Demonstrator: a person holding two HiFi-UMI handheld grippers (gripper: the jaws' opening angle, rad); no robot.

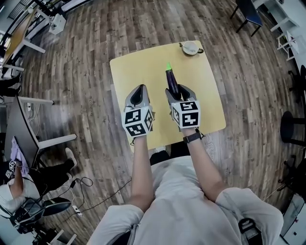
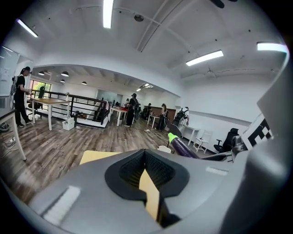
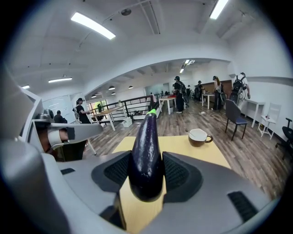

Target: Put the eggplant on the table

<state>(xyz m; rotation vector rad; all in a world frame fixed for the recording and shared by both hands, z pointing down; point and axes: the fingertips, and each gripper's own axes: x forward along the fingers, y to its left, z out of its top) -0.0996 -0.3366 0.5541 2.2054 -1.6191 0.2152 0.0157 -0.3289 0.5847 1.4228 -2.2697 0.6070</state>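
A dark purple eggplant (image 1: pixel 171 80) with a green stem sticks out forward, with my right gripper (image 1: pixel 177 91) shut on its thick end. In the right gripper view the eggplant (image 3: pixel 146 151) fills the gap between the black pads, above the yellow table (image 3: pixel 201 153). My left gripper (image 1: pixel 139 92) hovers beside it on the left over the table (image 1: pixel 138 62), its tips together and nothing between them. In the left gripper view only a thin strip of table shows behind the meeting jaws (image 2: pixel 145 157), and the eggplant (image 2: pixel 183 147) shows at the right.
A brown cup with a white inside (image 1: pixel 190 47) stands at the table's far right corner. Wooden floor surrounds the table. A blue chair (image 1: pixel 248 12) stands far right, a black stool (image 1: pixel 291 127) at the right, and a seated person (image 1: pixel 19 186) with desks at the left.
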